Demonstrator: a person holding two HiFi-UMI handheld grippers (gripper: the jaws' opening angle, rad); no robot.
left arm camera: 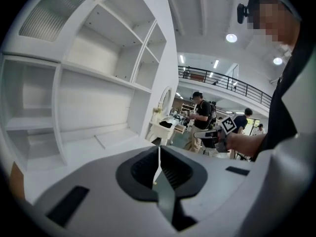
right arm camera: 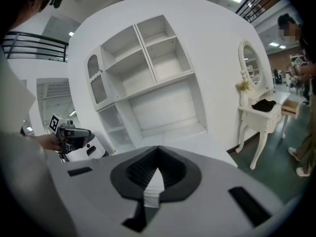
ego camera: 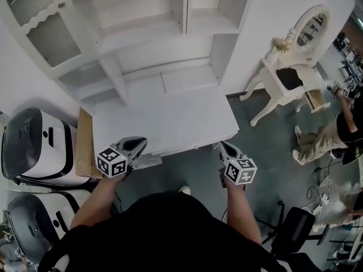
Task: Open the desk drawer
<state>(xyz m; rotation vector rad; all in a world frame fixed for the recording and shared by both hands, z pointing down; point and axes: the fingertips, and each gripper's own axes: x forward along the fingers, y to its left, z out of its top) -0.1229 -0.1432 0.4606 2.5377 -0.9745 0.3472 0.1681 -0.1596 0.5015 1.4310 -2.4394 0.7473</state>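
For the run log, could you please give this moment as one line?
left tool: shut, empty; right tool: shut, empty; desk: both tools near front edge

Head view overhead, 2 gripper views toward desk (ego camera: 164,120)

Your left tool (ego camera: 144,154) and right tool (ego camera: 224,147) are held out in front of you, side by side and well apart, both tipped slightly downward on bare forearms. Each tool's jaws are pressed together, gripping nothing.

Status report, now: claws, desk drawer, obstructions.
Left claw shut, empty. Right claw shut, empty. Desk front just ahead, nothing pulled out. No obstruction seen.
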